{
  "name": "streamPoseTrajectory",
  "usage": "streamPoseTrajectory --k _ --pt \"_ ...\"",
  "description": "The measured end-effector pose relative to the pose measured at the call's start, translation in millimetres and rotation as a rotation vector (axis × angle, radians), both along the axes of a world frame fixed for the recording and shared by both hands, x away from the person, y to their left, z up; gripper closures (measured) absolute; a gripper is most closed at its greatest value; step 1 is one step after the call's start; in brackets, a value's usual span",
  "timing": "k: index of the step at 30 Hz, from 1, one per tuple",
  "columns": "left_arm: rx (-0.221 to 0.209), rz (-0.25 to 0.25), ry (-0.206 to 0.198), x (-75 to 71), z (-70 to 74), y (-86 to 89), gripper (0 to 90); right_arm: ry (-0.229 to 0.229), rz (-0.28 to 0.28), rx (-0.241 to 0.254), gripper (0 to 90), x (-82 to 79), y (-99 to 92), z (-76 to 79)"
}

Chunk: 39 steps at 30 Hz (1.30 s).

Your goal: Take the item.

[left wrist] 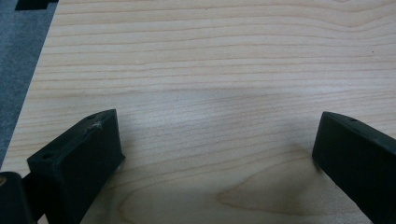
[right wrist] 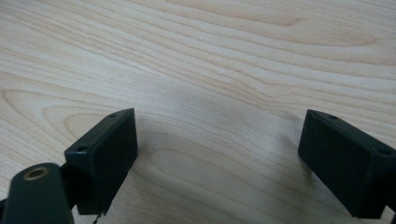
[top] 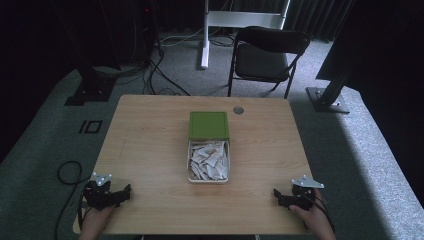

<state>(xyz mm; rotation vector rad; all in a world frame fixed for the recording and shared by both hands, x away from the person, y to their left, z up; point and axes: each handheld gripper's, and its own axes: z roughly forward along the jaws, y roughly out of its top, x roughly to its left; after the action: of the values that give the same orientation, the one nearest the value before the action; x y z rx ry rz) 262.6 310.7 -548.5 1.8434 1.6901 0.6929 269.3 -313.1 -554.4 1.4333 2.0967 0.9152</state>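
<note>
A white box (top: 190,169) full of small white packets (top: 209,159) sits at the middle of the wooden table (top: 150,150). Its green lid (top: 208,125) lies just beyond it, touching the far end. My left gripper (top: 126,190) rests at the table's near left corner, jaws wide apart over bare wood (left wrist: 215,135). At the near right corner my right gripper (top: 276,195) stands open too, with nothing between its jaws and bare wood (right wrist: 217,135) below. Both grippers are far from the box.
A small round grey cap (top: 238,110) is set in the table near its far edge. Behind the table stand a black folding chair (top: 267,57), a white stand (top: 205,35) and floor cables (top: 160,75). A cable loop (top: 67,172) lies left of the table.
</note>
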Motion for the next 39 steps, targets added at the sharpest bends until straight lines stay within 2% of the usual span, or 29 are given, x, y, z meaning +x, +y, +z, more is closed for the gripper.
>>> streamPoseTrajectory --k 17,24,33,39 --pt "-0.001 -0.009 -0.001 0.6 -0.1 0.5 1.8 0.0 -0.011 0.001 11.8 -0.3 0.9 0.0" --pt "0.0 -0.014 -0.001 1.1 -0.1 0.4 1.8 0.001 -0.036 0.001 11.8 0.0 3.4 0.2" --pt "-0.001 -0.017 -0.003 2.0 -0.3 0.2 1.6 0.015 -0.051 -0.004 13.6 8.8 11.9 2.6" --pt "-0.001 -0.017 -0.003 2.0 -0.3 0.2 1.5 -0.006 -0.056 0.002 13.5 14.7 16.5 8.5"
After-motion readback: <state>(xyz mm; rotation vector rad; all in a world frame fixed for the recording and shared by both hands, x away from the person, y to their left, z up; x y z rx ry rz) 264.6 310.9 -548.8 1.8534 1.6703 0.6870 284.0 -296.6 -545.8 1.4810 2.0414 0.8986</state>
